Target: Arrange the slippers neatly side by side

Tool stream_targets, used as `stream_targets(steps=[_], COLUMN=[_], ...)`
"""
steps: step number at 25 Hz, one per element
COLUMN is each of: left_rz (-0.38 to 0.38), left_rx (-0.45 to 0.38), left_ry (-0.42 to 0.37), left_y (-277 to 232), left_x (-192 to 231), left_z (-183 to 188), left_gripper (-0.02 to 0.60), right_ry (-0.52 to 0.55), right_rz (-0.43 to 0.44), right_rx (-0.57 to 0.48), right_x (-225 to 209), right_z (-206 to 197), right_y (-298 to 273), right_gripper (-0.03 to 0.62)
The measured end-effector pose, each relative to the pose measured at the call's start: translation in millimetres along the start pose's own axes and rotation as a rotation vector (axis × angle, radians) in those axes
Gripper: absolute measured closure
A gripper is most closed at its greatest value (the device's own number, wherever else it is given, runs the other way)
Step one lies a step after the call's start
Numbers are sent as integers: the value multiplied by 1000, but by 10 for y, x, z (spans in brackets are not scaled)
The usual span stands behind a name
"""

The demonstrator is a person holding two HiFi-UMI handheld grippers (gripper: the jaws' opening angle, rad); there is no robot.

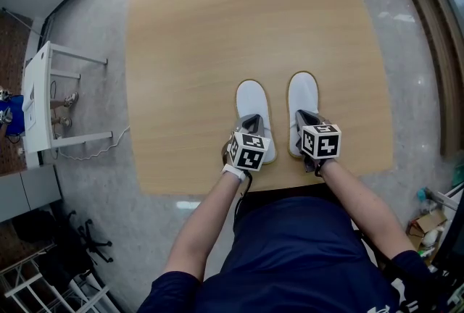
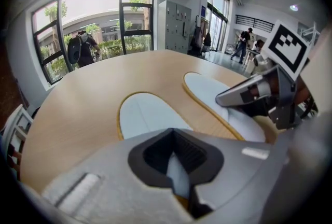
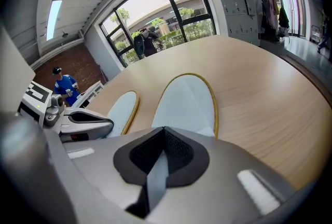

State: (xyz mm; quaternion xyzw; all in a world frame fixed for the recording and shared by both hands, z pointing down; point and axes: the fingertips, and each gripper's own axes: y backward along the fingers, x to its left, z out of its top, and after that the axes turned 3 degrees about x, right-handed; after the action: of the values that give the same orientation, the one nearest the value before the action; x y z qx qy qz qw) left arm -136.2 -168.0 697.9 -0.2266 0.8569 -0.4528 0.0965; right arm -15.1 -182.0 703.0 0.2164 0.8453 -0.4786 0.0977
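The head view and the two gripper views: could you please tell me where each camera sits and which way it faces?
Head view: on the person's head, looking down at the table; forearms, left gripper and right gripper show.
Left gripper view: on the left gripper, looking along its jaws, shut on the left slipper, toward the windows.
Right gripper view: on the right gripper, along its jaws, shut on the right slipper, toward those windows.
Shared: both gripper views show both slippers.
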Motion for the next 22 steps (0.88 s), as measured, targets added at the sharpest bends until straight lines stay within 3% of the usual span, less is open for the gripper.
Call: stream_targets(steps=[22], left_rz=[-35], left_rx=[-27], left_ry=[-42], left_y=[-6], left_x=[-325], left_z=[13], left_gripper=[578], right_ry=[36], right_rz=[52], right_rx=[32], right_x=[255], right_z=[-171], right_y=[7], right_gripper=[586])
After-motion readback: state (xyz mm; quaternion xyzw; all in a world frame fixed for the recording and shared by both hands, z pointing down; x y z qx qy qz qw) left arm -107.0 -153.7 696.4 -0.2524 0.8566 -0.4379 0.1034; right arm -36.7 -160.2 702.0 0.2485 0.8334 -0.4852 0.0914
